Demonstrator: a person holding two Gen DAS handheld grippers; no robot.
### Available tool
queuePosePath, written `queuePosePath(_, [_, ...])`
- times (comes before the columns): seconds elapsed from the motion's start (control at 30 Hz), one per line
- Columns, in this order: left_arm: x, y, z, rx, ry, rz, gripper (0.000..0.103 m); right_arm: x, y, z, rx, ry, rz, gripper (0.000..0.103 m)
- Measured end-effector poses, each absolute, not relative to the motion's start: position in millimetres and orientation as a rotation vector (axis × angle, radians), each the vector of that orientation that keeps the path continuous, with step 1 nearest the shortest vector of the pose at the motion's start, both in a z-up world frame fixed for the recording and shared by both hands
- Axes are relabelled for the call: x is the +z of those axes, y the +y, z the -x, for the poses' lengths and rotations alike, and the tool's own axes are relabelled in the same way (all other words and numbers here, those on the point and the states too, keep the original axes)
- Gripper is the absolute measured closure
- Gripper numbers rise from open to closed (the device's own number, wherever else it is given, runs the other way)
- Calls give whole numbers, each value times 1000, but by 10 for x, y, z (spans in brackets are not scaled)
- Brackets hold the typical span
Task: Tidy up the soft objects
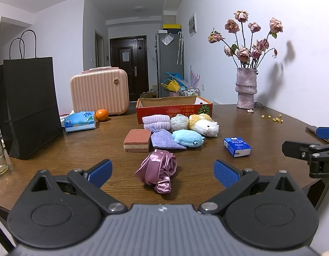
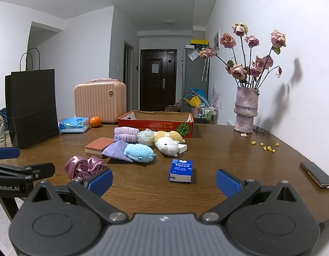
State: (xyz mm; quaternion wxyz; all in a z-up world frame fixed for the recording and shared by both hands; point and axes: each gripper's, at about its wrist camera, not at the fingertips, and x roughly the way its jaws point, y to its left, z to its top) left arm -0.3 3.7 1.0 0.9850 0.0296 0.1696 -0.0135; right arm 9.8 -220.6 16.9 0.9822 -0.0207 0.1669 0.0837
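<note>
A pile of soft things lies mid-table before an open red cardboard box (image 1: 175, 107) (image 2: 155, 123): a rolled lilac towel (image 1: 156, 122) (image 2: 126, 134), a red sponge (image 1: 137, 140) (image 2: 98, 146), a purple pouch (image 1: 165, 141) (image 2: 117, 152), a blue plush (image 1: 187, 138) (image 2: 139, 152), a white-and-yellow plush (image 1: 203, 124) (image 2: 167, 143), a crumpled clear bag (image 1: 179, 122) (image 2: 145, 137). A pink satin cloth (image 1: 157, 171) (image 2: 84, 167) lies nearest, just ahead of my left gripper (image 1: 163, 173), which is open and empty. My right gripper (image 2: 164, 182) is open too, with a blue tissue pack (image 2: 181, 170) (image 1: 237, 146) ahead of it.
A black paper bag (image 1: 29, 106) (image 2: 32, 106), a tissue packet (image 1: 80, 121), an orange (image 1: 101, 114) and a pink case (image 1: 100, 90) stand at the left. A vase of dried roses (image 1: 246, 87) (image 2: 246, 109) is back right. A phone (image 2: 317, 173) lies near the right edge.
</note>
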Motion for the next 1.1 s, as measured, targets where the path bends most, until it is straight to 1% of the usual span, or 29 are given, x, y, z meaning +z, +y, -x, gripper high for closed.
queuePosePath(1.1, [40,52,30,-28,338,-60,0,225,-2202,-63,170,325,43,0])
